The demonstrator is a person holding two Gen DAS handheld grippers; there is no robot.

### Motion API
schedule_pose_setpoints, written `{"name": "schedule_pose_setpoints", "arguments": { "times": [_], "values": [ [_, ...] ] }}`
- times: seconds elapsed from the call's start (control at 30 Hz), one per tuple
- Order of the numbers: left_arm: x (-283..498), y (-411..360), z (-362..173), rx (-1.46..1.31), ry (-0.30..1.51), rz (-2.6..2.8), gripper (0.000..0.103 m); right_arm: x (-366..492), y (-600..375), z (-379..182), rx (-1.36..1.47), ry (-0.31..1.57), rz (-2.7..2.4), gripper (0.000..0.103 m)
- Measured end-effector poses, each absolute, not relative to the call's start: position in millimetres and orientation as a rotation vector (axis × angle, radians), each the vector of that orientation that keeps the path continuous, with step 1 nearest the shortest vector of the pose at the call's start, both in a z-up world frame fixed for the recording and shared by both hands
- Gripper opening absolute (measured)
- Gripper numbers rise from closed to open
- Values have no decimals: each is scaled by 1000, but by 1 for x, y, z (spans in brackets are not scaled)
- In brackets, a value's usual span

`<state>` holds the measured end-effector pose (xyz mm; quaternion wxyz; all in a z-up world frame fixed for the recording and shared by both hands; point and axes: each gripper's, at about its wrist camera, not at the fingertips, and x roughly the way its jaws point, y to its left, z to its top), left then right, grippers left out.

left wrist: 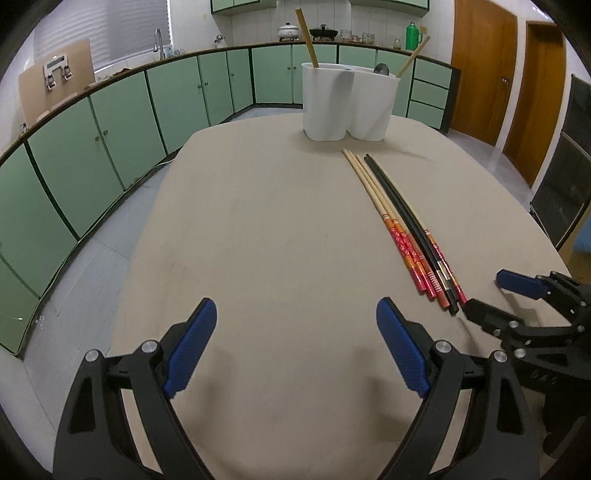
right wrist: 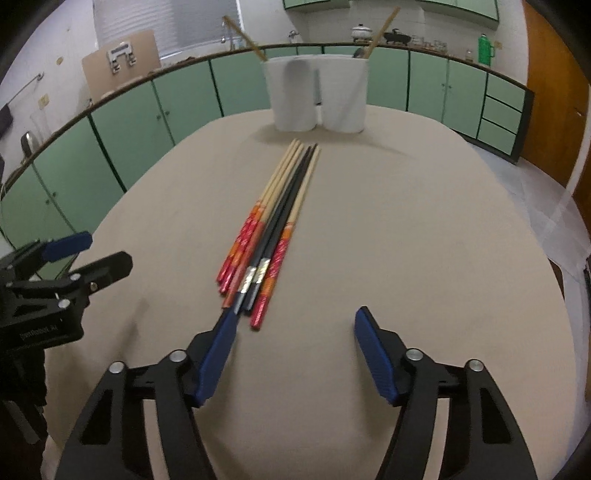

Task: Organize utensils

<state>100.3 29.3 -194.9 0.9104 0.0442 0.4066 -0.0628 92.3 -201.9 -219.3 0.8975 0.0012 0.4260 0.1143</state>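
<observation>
A bundle of chopsticks (left wrist: 402, 225), several wooden ones with red-orange handles and two black ones, lies on the beige table (left wrist: 277, 240), tips toward a white two-compartment utensil holder (left wrist: 347, 101). The holder has wooden utensils and a spoon in it. The bundle also shows in the right wrist view (right wrist: 273, 225) with the holder (right wrist: 317, 94) behind. My left gripper (left wrist: 297, 345) is open and empty, left of the chopsticks. My right gripper (right wrist: 293, 352) is open and empty just before the handle ends, its left fingertip close to them. It shows in the left wrist view (left wrist: 487, 291).
Green kitchen cabinets (left wrist: 122, 122) with a counter run around the left and back of the table. Wooden doors (left wrist: 480, 66) stand at the right. Pots and a green thermos (left wrist: 413, 36) sit on the back counter.
</observation>
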Motion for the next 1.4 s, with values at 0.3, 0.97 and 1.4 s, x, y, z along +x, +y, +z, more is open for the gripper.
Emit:
{"name": "schedule_pose_setpoints", "arguments": {
  "times": [0.3,0.97,1.4],
  "values": [
    [100,26,-196,90,843,-138,86,94,-209,-218,-44,873,184,51],
    [107,-11,-211,103,896,-222,86,96,-218,-218,7,865,224,6],
    [127,-44,-225,162,931,-205,84,101,-243,-220,66,869,210,6]
  ]
}}
